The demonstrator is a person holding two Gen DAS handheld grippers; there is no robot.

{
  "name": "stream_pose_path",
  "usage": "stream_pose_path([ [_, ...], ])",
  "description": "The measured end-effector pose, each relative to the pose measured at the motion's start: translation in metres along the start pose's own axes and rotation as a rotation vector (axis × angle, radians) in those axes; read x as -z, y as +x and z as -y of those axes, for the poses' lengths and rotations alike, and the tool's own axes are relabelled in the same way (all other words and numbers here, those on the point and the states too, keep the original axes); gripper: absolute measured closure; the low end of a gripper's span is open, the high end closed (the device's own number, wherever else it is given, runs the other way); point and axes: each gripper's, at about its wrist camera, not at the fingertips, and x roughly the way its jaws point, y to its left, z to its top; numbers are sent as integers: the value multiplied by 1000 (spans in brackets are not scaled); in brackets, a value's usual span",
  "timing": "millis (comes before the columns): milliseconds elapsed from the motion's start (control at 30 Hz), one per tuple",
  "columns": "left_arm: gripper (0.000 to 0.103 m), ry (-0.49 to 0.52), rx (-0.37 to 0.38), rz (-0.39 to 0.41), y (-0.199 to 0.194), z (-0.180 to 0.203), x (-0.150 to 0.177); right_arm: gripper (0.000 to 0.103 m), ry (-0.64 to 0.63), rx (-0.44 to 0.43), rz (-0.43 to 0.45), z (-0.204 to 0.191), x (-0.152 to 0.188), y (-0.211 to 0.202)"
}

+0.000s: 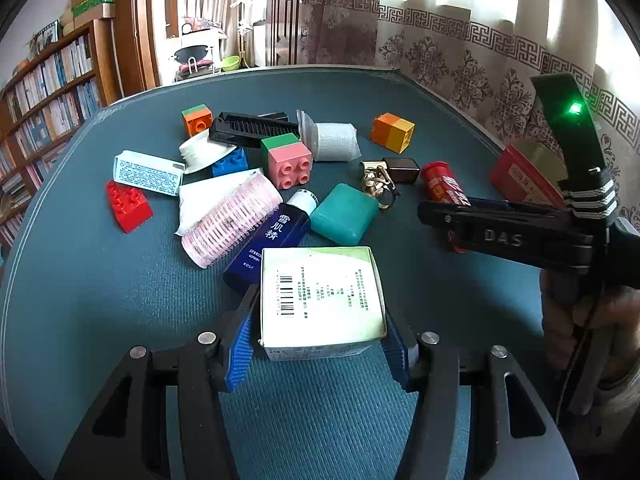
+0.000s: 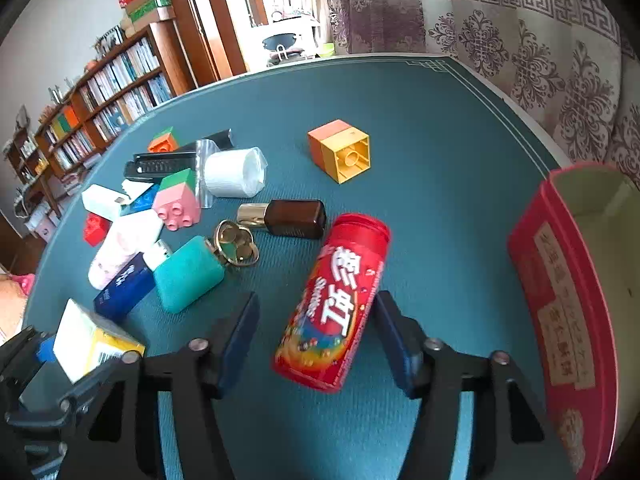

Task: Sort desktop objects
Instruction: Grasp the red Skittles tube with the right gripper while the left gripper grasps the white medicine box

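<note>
My left gripper (image 1: 320, 312) is shut on a white carton with a barcode (image 1: 320, 292), its blue pads pressing both sides. The carton also shows at the lower left of the right wrist view (image 2: 92, 340). A red Skittles can (image 2: 336, 300) lies tilted between the jaws of my right gripper (image 2: 316, 300). The right pad (image 2: 394, 336) sits at the can's side, and a strip of cloth shows between the can and the left pad (image 2: 236, 336), so this gripper is open. In the left wrist view the red can (image 1: 442, 184) lies just behind the right gripper's black finger (image 1: 500, 232).
Loose items crowd the teal mat (image 1: 120, 300): a green soap case (image 2: 188, 276), blue lotion bottle (image 1: 264, 248), pink roller (image 1: 232, 216), key rings (image 2: 236, 244), brown bottle (image 2: 292, 218), gauze roll (image 2: 236, 172), black comb (image 1: 252, 128) and several toy bricks. An open red box (image 2: 560, 280) stands at the right.
</note>
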Motion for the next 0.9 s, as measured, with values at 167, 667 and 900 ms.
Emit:
stream_pose_path([
  [167,45,-3,-1,-23,9,1,2,56,-34,52,18,-7,1,3],
  [667,46,29,-20,49,-9,24,-8,68,-54,-7,127,-3,4,-33],
  [900,46,43,-33,66,-16,31,-11,68,-39,-41,131,9,13,-45],
])
